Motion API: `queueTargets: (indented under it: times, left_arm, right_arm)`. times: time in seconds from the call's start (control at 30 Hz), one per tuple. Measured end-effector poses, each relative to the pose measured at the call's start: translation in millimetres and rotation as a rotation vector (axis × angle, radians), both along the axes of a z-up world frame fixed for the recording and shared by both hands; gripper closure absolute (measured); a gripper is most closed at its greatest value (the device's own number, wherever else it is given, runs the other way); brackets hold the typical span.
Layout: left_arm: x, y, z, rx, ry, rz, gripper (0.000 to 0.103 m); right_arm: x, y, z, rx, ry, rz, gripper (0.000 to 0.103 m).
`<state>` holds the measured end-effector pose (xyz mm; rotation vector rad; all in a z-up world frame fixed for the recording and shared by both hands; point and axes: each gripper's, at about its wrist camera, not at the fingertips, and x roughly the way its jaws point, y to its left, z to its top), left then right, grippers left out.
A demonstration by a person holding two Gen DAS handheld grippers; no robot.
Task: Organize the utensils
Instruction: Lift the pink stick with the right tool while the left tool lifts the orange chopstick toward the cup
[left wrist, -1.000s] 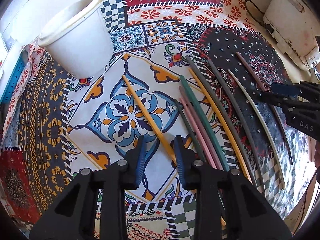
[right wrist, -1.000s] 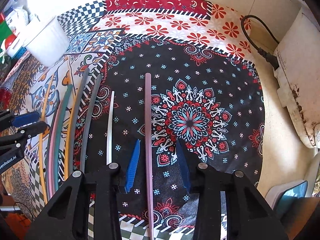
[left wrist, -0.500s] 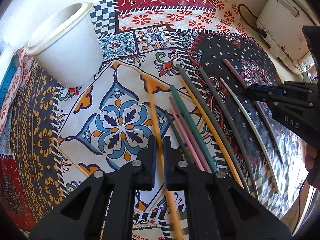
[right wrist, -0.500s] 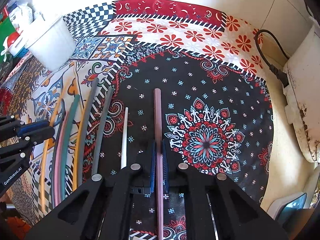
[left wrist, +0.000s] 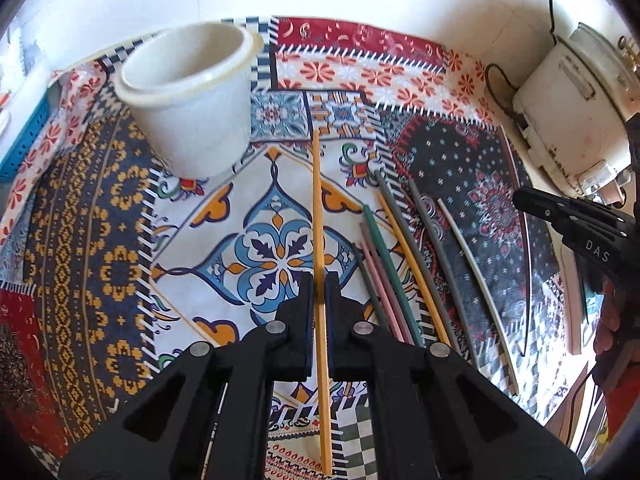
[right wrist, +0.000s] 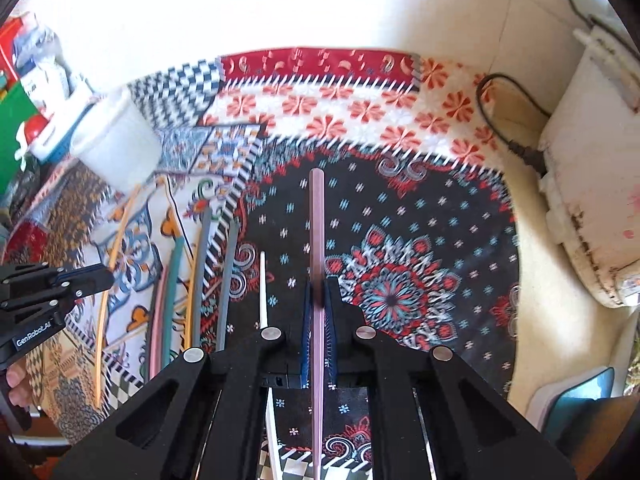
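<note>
Task at early stage. White cup (left wrist: 188, 96) on patterned worktop (left wrist: 92, 264) looks empty, no stick inside.

Left gripper (left wrist: 319, 280) clenched on yellow stick (left wrist: 317, 208), stick points toward cup.

Right gripper (right wrist: 319, 286) clenched on pink stick (right wrist: 317, 220) over dark cloth part.

Other sticks (left wrist: 404, 248) lie side by side between grippers, not collected. Most work left.

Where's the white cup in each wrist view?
Left wrist: white cup upper left, large, upright on the patterned cloth.
Right wrist: white cup far left, above mid-height, small and blurred.
Shared landmark: the white chopstick lying on the black part of the cloth.
</note>
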<state>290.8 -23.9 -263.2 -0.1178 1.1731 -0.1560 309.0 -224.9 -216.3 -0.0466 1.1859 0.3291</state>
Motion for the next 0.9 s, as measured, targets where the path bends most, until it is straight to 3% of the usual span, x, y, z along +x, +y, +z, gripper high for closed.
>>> queueTargets:
  times: [0.37,0.9]
  left_arm:
    - [-16,14,54,-0.023,-0.122,0.025,0.1]
    - [-28,20,108,-0.025,-0.274,0.048,0.1]
  right_arm:
    - [-9,-9,53,0.039,-0.119,-0.054,0.097]
    - [-25,-1,117,0.083,-0.285,-0.052,0.097]
